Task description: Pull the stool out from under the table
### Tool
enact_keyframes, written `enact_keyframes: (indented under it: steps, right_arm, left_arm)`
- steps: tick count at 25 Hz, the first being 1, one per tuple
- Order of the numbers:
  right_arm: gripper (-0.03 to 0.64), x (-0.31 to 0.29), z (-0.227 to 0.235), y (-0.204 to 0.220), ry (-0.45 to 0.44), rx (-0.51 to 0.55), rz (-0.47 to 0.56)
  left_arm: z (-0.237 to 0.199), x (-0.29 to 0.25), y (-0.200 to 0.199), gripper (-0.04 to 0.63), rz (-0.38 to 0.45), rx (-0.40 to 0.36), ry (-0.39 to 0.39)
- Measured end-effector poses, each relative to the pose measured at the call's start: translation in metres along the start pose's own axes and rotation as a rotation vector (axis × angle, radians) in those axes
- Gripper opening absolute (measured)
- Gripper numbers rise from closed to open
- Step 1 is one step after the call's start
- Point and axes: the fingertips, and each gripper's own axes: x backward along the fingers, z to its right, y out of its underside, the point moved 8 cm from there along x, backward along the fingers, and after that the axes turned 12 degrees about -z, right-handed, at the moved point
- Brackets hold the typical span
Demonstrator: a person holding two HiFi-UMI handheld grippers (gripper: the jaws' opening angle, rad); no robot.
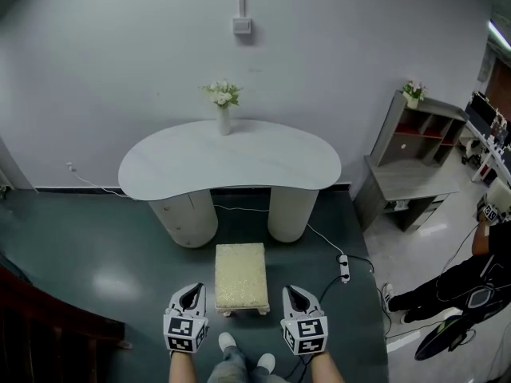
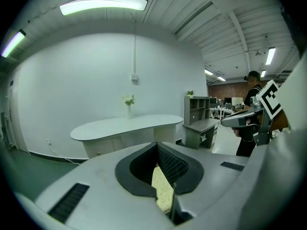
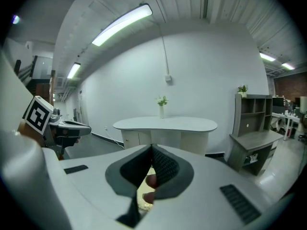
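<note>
Between the jaws of the left gripper [image 2: 157,144] nothing is being held: the two dark ribbed faces are meeting at their tips, and only a strip of pale yellow cushion is showing through the gap behind them. The right gripper [image 3: 152,147] is sitting the same way, jaws pressed together at the tips and gripping nothing. From the head view, both grippers are hanging over the dark green floor [image 1: 104,246], one just beside each near corner of the stool [image 1: 240,276]. The stool is standing on the floor wholly clear of the front edge of the bench [image 1: 231,162], in line with the gap between its two rounded pedestals [image 1: 188,218]. A vase of flowers [image 1: 223,106] is standing at the bench's back edge, and a person in black [image 1: 455,282] is standing off to the right
</note>
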Motion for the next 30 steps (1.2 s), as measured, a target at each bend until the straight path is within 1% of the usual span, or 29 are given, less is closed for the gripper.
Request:
enact_keyframes:
  steps: [6, 11, 15, 21, 25, 30]
  right_arm:
    - [0.061, 0.023, -0.006, -0.015, 0.017, 0.018, 0.038]
    - [0.061, 0.028, -0.017, -0.031, -0.006, 0.04, 0.065]
    - [0.061, 0.035, -0.017, -0.036, -0.005, 0.053, 0.085]
    - [0.061, 0.042, -0.013, -0.053, 0.009, 0.065, 0.114]
    - [0.061, 0.047, -0.012, -0.058, 0.016, 0.074, 0.147]
    - [0.061, 0.048, -0.009, -0.06, 0.022, 0.074, 0.145]
  left_arm:
    - [0.011, 0.019, -0.019, 0.012, 0.039, -0.017, 0.008]
    - [0.017, 0.035, -0.032, 0.012, 0.071, -0.036, 0.018]
    - [0.019, 0.042, -0.034, 0.012, 0.086, -0.021, 0.005]
    - [0.015, 0.046, -0.054, 0.012, 0.126, -0.03, -0.007]
    - [0.021, 0.044, -0.059, 0.012, 0.147, -0.052, 0.011]
    - [0.023, 0.041, -0.064, 0.012, 0.152, -0.053, 0.013]
